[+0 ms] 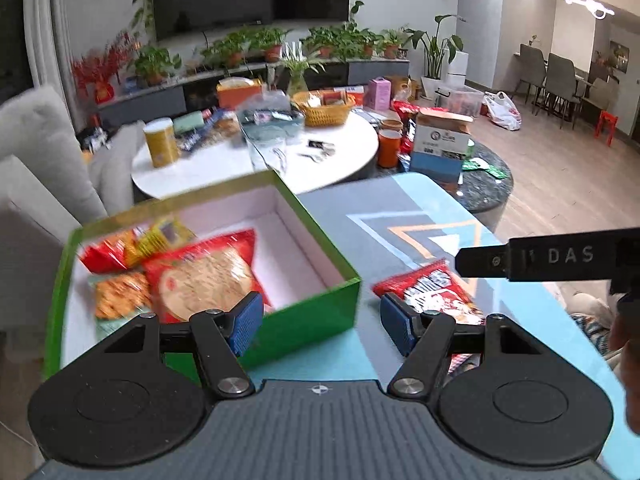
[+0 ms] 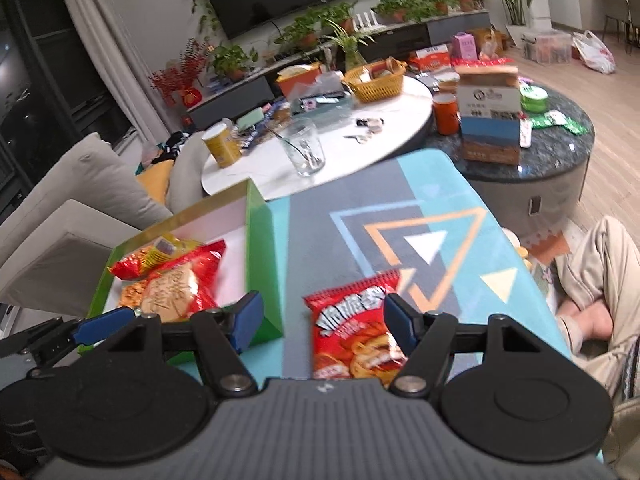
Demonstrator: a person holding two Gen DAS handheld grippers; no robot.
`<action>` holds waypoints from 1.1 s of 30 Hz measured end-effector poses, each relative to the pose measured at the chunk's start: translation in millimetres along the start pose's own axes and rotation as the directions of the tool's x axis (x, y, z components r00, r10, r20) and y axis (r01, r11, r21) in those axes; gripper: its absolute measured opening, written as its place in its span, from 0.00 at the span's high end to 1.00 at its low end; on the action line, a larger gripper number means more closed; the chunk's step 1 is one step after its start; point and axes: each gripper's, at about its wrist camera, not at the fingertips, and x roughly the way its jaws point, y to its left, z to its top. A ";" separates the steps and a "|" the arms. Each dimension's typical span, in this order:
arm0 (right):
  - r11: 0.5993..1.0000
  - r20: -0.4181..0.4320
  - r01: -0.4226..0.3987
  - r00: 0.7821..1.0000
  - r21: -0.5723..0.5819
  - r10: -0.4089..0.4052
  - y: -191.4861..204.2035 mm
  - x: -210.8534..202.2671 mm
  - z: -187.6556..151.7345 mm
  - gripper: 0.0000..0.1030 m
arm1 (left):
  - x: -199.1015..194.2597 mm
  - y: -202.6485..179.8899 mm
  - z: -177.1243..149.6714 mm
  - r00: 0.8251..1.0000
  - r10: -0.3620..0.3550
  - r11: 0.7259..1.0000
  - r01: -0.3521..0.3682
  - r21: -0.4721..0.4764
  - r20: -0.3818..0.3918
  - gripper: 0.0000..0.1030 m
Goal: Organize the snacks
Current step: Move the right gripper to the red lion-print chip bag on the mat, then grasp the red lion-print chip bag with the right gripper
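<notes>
An open green box [image 1: 180, 197] with a white inside stands on the left of a patterned mat [image 1: 400, 208]. Several snack packs lie in it, the largest a red cracker pack [image 1: 208, 276]. A red snack packet [image 1: 436, 294] lies flat on the mat right of the box. My left gripper [image 1: 320, 325] hangs open over the box's near right corner, with nothing between its pads. In the right wrist view my right gripper [image 2: 324, 321] is open above the red snack packet [image 2: 352, 332], beside the green box [image 2: 264, 264]. A black right finger [image 1: 520, 258] reaches in from the right.
Behind the mat stands a white round table [image 2: 392, 120] with a glass [image 2: 306, 148], a yellow can [image 2: 222, 146] and a basket [image 2: 378, 78]. A dark round table [image 2: 560, 152] carries a cardboard box [image 2: 490, 120]. A grey sofa [image 2: 80, 200] is at left, a person's legs [image 2: 600, 272] at right.
</notes>
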 end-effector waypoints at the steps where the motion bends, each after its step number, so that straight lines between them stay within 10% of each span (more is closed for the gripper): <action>1: 1.000 -0.006 0.002 1.000 0.005 -0.002 -4.8 0.0 -1.1 0.37 | 3.4 -2.1 -1.3 1.000 -0.010 1.000 0.010 -0.003 -0.010 0.40; 33: 0.994 -0.143 -0.009 0.989 0.107 0.024 -49.5 50.9 -14.4 0.37 | 87.4 -52.2 -18.9 0.963 -0.205 0.979 0.203 -0.026 -0.176 0.41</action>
